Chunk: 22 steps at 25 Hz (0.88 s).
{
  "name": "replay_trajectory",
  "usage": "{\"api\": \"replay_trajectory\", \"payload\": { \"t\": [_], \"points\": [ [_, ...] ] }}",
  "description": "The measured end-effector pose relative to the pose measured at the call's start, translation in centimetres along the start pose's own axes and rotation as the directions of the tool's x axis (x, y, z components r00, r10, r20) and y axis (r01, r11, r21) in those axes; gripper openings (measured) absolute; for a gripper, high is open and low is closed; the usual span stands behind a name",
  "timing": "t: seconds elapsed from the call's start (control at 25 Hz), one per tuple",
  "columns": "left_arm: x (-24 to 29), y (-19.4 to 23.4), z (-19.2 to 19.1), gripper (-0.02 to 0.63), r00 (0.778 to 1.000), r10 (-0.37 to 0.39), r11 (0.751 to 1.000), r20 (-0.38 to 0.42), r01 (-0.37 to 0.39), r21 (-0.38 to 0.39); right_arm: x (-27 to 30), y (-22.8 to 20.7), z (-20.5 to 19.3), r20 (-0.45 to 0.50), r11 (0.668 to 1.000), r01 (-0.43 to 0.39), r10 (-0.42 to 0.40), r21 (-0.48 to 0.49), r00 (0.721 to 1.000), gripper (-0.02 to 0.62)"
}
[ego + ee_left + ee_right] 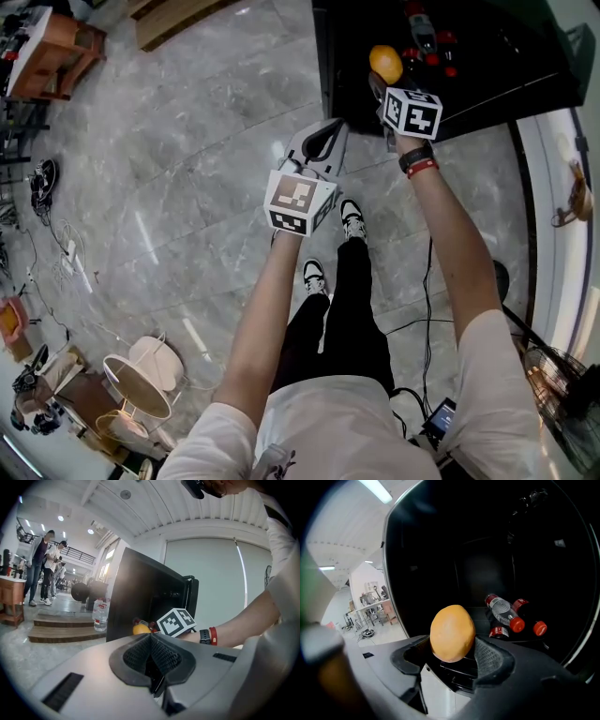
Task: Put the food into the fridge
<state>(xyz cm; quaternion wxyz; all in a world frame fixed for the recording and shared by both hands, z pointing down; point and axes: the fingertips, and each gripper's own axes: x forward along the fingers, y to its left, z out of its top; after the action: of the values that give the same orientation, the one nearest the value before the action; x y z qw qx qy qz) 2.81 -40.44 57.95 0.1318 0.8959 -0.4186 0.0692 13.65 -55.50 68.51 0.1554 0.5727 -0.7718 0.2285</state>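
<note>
My right gripper [451,652] is shut on an orange fruit [452,632], which sits upright between the two dark pads. In the head view the orange fruit [385,64] is at the mouth of the black open fridge [487,66], with the right gripper [380,86] just behind it. Inside the fridge [487,564] lie several red-capped bottles [511,618] on a shelf. My left gripper [151,657] is shut with nothing in it; the left gripper [322,141] hangs over the marble floor, left of the fridge. The left gripper view shows the fridge's black side [140,597].
Grey marble floor [187,169] spreads to the left. A wooden step [169,19] and a wooden table [56,47] stand far left at the back. A white fan [141,380] and cables [66,253] lie on the floor behind. People [47,569] stand far off.
</note>
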Motion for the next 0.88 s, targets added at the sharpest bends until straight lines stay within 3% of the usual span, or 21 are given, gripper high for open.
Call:
{"api": "replay_trajectory", "payload": {
  "t": [0.28, 0.88],
  "points": [
    [0.9, 0.4, -0.7, 0.018, 1.000, 0.023, 1.000, -0.014, -0.023, -0.014, 1.1, -1.7, 0.3, -0.013, 0.999, 0.006, -0.006, -0.038, 1.000, 0.305],
    [0.1, 2.4, -1.9, 0.018, 0.999, 0.039, 0.999, -0.010, -0.039, -0.024, 3.9, -1.3, 0.4, -0.011, 0.998, 0.030, -0.031, -0.056, 0.999, 0.305]
  ]
}}
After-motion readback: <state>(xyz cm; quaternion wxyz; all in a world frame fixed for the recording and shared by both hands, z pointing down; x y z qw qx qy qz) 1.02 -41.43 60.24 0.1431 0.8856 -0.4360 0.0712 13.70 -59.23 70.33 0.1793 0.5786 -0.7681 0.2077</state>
